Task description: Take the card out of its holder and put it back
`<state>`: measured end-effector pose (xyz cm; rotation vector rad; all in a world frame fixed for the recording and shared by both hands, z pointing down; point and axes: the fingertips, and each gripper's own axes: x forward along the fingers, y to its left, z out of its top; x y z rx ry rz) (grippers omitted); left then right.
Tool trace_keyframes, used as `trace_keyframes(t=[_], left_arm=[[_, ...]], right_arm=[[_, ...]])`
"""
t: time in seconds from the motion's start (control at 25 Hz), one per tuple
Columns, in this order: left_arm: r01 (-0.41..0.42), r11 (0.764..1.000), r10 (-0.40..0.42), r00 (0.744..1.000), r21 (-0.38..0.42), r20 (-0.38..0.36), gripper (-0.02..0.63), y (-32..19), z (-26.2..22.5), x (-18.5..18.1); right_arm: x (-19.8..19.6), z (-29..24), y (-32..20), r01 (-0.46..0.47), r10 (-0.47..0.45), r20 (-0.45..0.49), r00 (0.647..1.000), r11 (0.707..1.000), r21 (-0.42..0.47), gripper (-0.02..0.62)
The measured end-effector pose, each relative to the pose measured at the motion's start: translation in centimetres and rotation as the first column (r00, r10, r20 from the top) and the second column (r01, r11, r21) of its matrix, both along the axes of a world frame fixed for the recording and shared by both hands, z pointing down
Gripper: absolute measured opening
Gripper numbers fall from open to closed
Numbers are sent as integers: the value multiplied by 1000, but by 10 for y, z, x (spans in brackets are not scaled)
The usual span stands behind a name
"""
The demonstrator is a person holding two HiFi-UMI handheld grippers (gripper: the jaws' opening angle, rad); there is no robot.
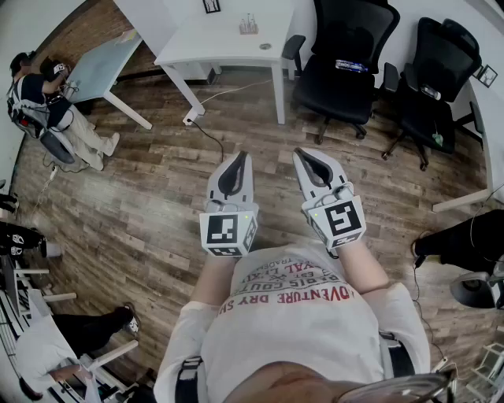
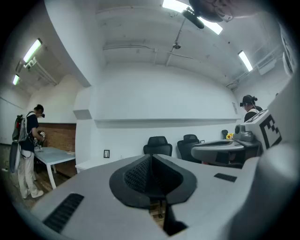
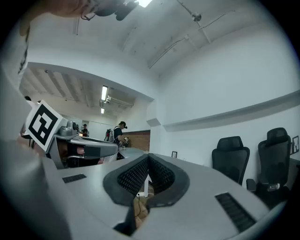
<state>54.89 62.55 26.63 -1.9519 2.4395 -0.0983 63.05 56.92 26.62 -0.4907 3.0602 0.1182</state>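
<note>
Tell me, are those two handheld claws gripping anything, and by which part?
Nothing is held. The left gripper and the right gripper both have their fingers shut together with nothing between them.

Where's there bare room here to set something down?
The white table is mostly bare left of its small rack. The wood floor in front of it is open, bar one cable. It is crowded at right, where one black chair stands beside another.

Small objs (image 1: 249, 25) on white table (image 1: 228, 43) too small to ID, dark frame (image 1: 211, 5) cut by top edge, person (image 1: 39, 350) bottom left partly out of shot, wearer's hands hidden under left gripper (image 1: 240, 159) & right gripper (image 1: 304, 156), item (image 1: 351, 66) on chair (image 1: 350, 31) seat unclear.
</note>
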Motion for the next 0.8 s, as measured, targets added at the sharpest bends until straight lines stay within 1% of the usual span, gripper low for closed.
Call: trace_keyframes(t=[0.24, 0.4, 0.48, 0.6, 0.68, 0.8], left_arm=[[-5, 1000, 5, 1000, -4, -15, 34, -7, 4, -1], [-6, 1000, 6, 1000, -21, -17, 34, -14, 9, 3], [-1, 999, 1, 1000, -35, -16, 32, -17, 12, 1], [6, 998, -7, 1000, -55, -20, 34, -20, 18, -5], [11, 998, -13, 1000, -69, -21, 34, -20, 22, -10], [17, 996, -19, 1000, -85, -23, 34, -24, 27, -27]], right_arm=[[-2, 5, -6, 0, 0, -19, 1000, 1000, 3, 25], [0, 10, -14, -3, 3, -20, 1000, 1000, -19, 25], [-2, 13, -19, -2, 2, -5, 1000, 999, -39, 25], [-7, 20, -24, 18, -15, 29, 999, 994, -104, 25], [-12, 25, -27, 30, -26, 32, 999, 989, -143, 25], [-29, 31, -34, 35, -31, 25, 999, 986, -162, 25]])
